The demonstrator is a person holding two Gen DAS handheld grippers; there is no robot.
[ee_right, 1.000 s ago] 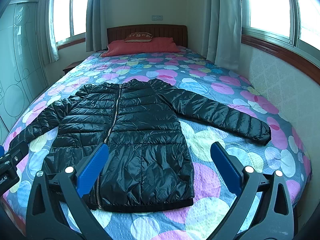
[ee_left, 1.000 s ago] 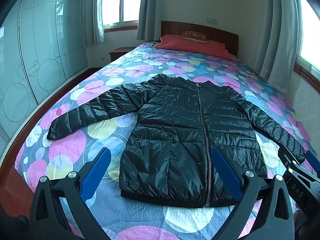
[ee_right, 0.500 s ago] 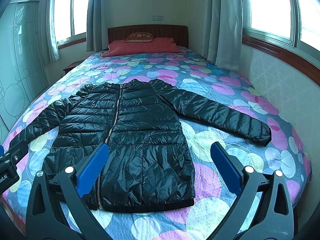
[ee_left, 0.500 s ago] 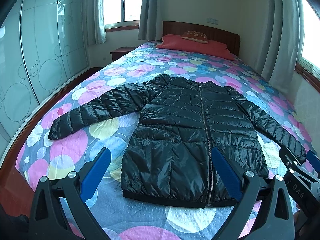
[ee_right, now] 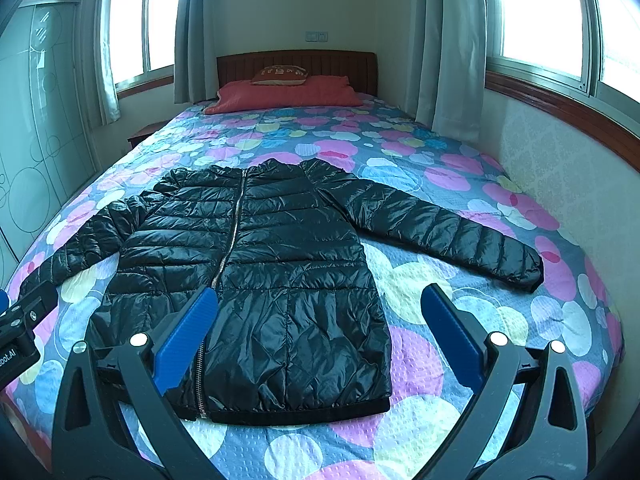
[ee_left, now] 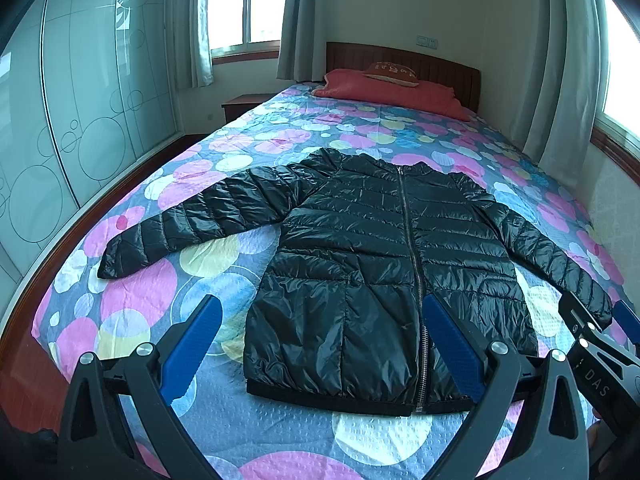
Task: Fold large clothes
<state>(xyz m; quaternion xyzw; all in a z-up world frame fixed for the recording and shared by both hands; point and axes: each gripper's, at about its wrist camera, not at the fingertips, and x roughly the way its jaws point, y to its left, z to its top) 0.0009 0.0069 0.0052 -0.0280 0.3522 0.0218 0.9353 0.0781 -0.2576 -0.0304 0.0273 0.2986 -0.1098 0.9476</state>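
Note:
A black quilted puffer jacket [ee_left: 372,264] [ee_right: 260,280] lies flat and zipped on the bed, front up, collar toward the headboard, both sleeves spread out to the sides. My left gripper [ee_left: 320,344] hovers open above the hem, left of the zip, holding nothing. My right gripper [ee_right: 318,336] hovers open over the hem's right half, also with nothing in it. Each gripper's body shows at the edge of the other's view. The left sleeve cuff [ee_left: 116,264] lies near the bed's left edge; the right cuff [ee_right: 520,268] lies toward the wall.
The bed [ee_left: 224,420] has a bedspread with coloured circles. A red pillow [ee_left: 392,92] and a small cushion sit by the wooden headboard. A glass-door wardrobe [ee_left: 80,112] stands left, a nightstand [ee_left: 240,106] at the back left, a papered wall [ee_right: 560,176] and curtained windows right.
Both views have drifted slightly back and up, so the jacket sits a little lower and farther in frame. The jacket has not moved, and both grippers stay open.

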